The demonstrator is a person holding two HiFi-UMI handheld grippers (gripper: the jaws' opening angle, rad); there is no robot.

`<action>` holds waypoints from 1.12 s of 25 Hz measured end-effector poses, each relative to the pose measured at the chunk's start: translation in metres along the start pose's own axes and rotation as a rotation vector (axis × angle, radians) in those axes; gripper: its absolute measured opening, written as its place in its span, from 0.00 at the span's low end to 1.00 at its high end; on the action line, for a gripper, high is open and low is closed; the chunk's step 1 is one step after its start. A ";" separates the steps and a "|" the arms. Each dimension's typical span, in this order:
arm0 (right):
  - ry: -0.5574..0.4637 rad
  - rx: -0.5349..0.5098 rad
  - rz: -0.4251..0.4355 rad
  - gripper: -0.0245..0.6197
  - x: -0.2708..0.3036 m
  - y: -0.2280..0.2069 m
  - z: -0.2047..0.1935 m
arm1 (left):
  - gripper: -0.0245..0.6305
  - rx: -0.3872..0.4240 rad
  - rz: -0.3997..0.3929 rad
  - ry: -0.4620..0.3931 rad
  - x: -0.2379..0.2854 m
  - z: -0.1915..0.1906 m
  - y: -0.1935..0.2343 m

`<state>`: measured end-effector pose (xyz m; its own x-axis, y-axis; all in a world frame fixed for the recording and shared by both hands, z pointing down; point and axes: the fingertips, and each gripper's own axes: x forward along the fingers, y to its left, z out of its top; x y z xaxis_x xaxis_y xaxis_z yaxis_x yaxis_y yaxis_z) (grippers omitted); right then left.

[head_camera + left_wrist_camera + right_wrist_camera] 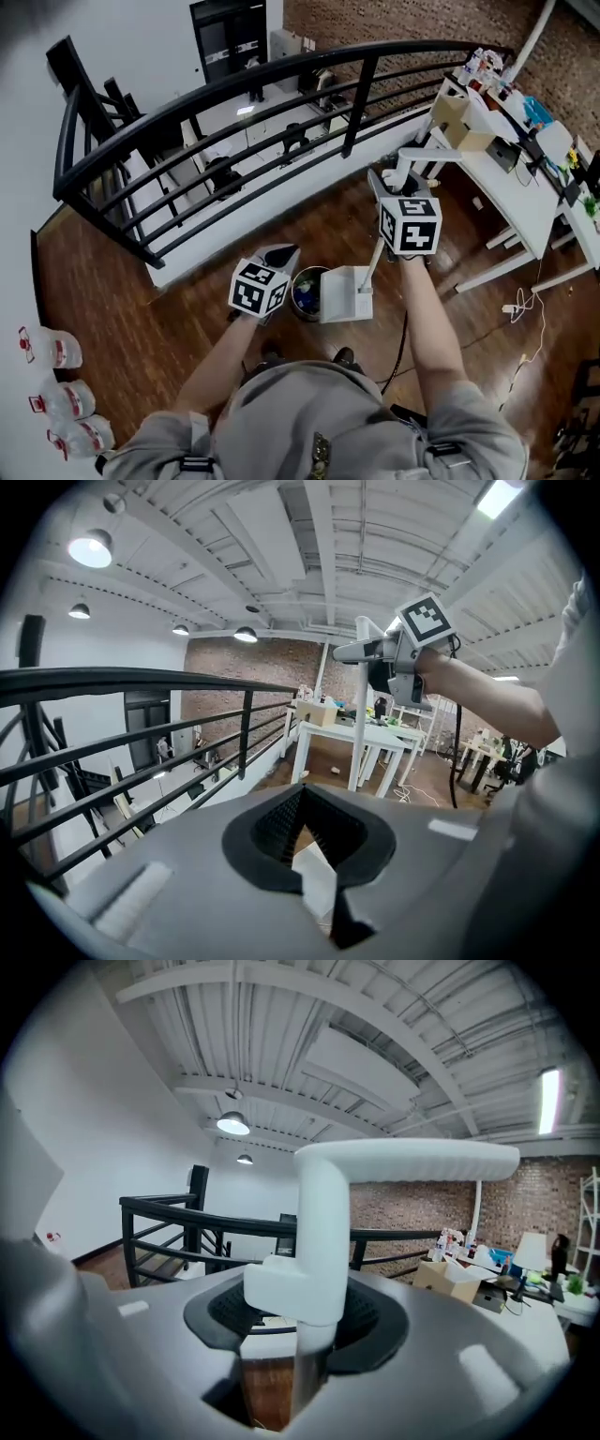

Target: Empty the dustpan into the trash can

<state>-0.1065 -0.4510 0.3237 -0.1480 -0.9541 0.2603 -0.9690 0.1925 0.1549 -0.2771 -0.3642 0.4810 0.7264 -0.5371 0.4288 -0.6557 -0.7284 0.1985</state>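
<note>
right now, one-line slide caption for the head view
Right gripper grips the white dustpan by its long handle, pan next to the small trash can.

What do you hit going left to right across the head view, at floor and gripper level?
Water bottles → left gripper → trash can → dustpan → right gripper → white table. The railing spans most of the width, so it is left out.
</note>
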 end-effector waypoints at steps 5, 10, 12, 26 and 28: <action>-0.022 0.084 -0.034 0.33 -0.053 -0.067 -0.014 | 0.04 0.044 -0.036 0.013 0.036 0.013 -0.055; -0.085 0.122 -0.060 0.33 -0.097 -0.121 -0.008 | 0.04 0.068 -0.063 0.035 0.069 0.016 -0.103; -0.110 0.128 -0.076 0.33 -0.114 -0.143 -0.007 | 0.04 0.076 -0.074 0.033 0.082 0.020 -0.121; -0.115 0.199 -0.211 0.33 -0.143 -0.285 -0.098 | 0.04 0.112 -0.129 0.063 0.164 0.028 -0.197; -0.090 0.209 -0.225 0.33 -0.137 -0.298 -0.126 | 0.04 0.114 -0.140 0.077 0.176 0.026 -0.206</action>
<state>0.2275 -0.3486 0.3623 0.0664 -0.9857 0.1547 -0.9977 -0.0676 -0.0023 -0.0090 -0.3198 0.4931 0.7883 -0.3962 0.4707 -0.5186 -0.8395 0.1620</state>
